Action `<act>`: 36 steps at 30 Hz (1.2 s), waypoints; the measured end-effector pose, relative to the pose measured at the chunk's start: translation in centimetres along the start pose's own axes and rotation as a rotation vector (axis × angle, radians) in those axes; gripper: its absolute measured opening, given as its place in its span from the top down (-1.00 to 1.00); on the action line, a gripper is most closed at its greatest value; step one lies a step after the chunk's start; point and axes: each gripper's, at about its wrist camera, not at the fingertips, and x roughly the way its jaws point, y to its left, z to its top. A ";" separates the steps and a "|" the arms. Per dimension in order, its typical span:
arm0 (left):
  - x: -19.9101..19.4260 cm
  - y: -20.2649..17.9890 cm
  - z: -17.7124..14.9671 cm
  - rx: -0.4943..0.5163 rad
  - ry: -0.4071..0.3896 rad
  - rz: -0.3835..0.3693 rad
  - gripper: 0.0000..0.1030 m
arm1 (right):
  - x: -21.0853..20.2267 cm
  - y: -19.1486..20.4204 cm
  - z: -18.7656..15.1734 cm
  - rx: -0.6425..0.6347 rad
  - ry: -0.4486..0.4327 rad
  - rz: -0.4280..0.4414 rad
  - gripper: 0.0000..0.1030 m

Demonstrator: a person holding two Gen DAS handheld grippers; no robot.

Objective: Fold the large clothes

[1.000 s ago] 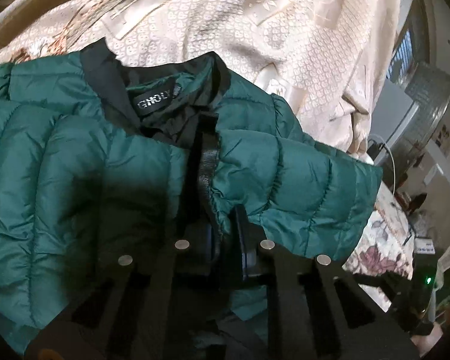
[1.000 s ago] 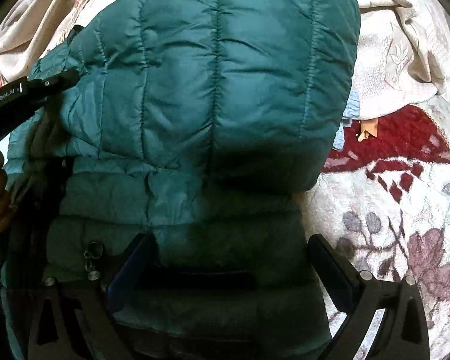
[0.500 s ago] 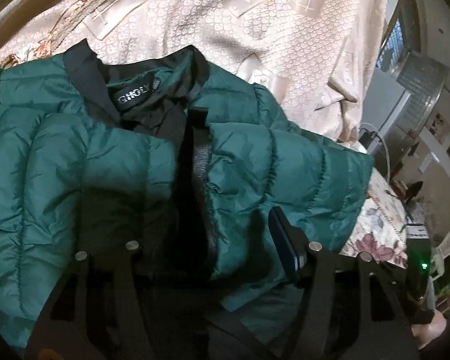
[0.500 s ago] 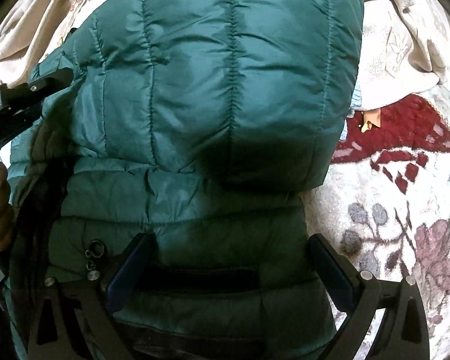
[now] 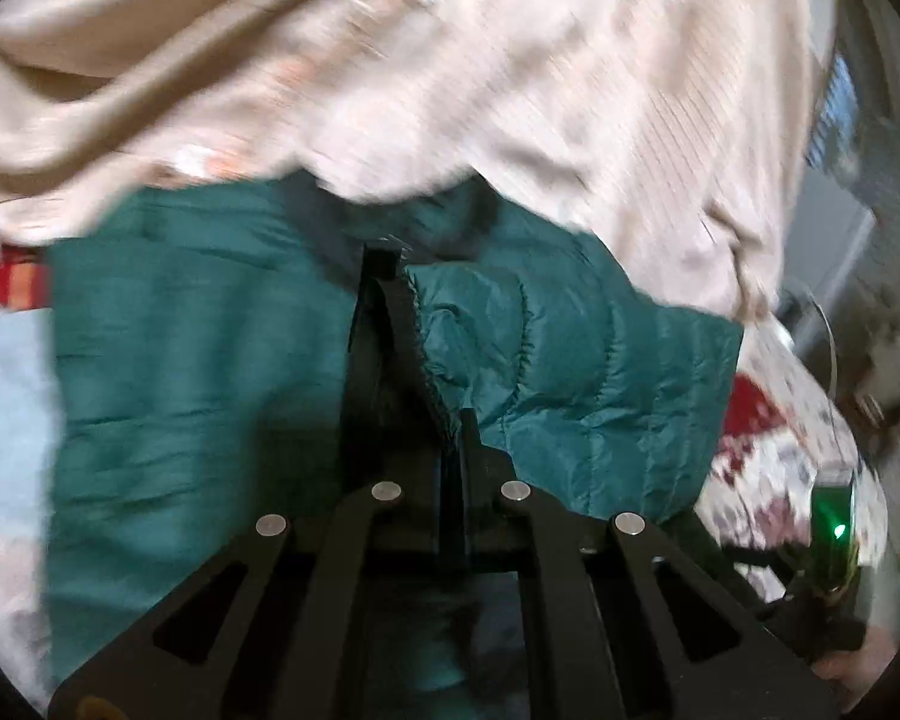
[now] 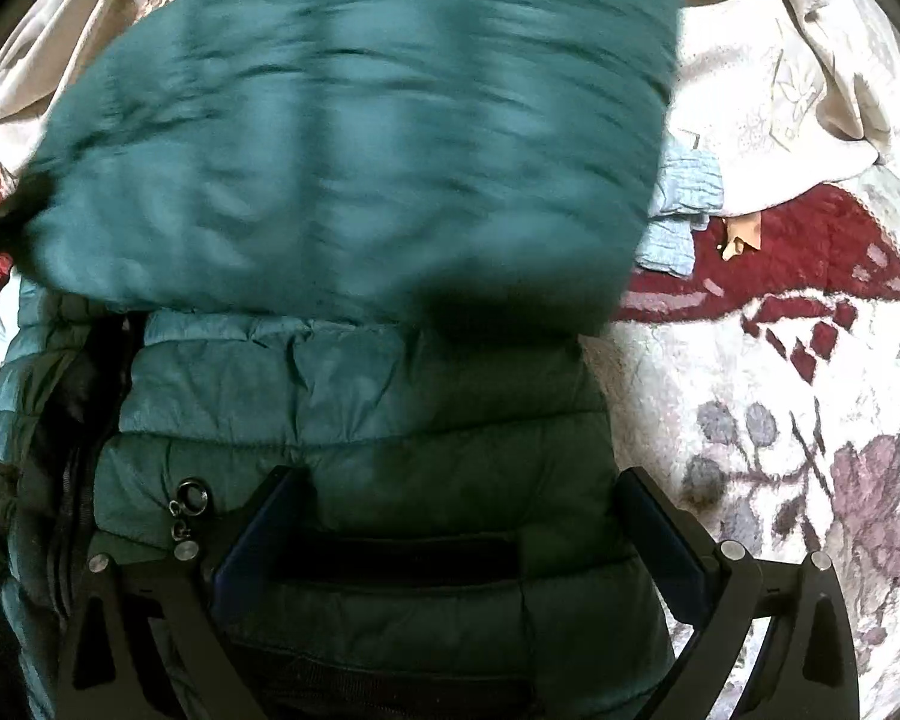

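Note:
A dark green quilted jacket (image 5: 570, 372) lies on the bed and fills both views. My left gripper (image 5: 457, 438) has its jaws closing tight on the jacket's dark front edge by the zipper, and the cloth is pinched between the pads. In the right wrist view the folded upper half of the jacket (image 6: 360, 120) is blurred with motion. My right gripper (image 6: 459, 534) stands wide open over the jacket's lower part, a finger (image 6: 258, 534) on each side of a dark band. A zipper pull (image 6: 189, 501) lies beside the left finger.
A beige patterned bedspread (image 5: 510, 60) is bunched behind the jacket. A white and red floral blanket (image 6: 780, 420) covers the bed to the right, with a light blue cloth (image 6: 684, 210) on it. A device with a green light (image 5: 834, 516) shows at the left view's right edge.
My left gripper opened, moved along the front edge and shut on it again, then rose with the cloth. The jacket's upper part is now moving. The right gripper has stayed put.

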 end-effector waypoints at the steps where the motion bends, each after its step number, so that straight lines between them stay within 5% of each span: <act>1: -1.4 1.3 0.2 -0.032 -0.037 0.061 0.94 | 0.1 0.0 -0.1 0.002 0.000 0.003 -1.00; 4: -3.4 5.3 -0.2 -0.148 -0.070 0.174 0.94 | 0.1 0.0 0.0 0.006 0.004 0.010 -1.00; 7: -2.5 8.4 -1.4 -0.199 -0.011 0.278 0.94 | 0.1 0.0 -0.2 0.007 -0.003 0.004 -1.00; 14: -1.3 9.1 -1.9 -0.214 0.014 0.289 0.82 | 0.4 -0.7 -0.3 0.038 0.015 0.039 -1.00; 19: -3.3 9.6 -1.7 -0.277 -0.035 0.401 0.62 | 0.7 -1.9 0.6 0.064 0.081 0.086 -1.00; 22: -5.5 7.9 -1.2 -0.247 -0.145 0.511 0.61 | -2.7 -2.9 1.7 0.098 -0.073 0.097 -0.99; 26: -5.9 4.9 -0.6 -0.136 -0.200 0.470 0.47 | -6.5 -4.2 3.0 0.179 -0.302 0.092 -0.99; 30: -3.6 3.6 -0.4 -0.098 -0.138 0.471 0.29 | -6.2 -1.7 6.0 0.086 -0.351 0.183 -0.78; 36: 0.2 5.6 -1.1 -0.157 0.034 0.515 0.28 | -3.9 3.8 9.7 -0.147 -0.378 0.314 -0.78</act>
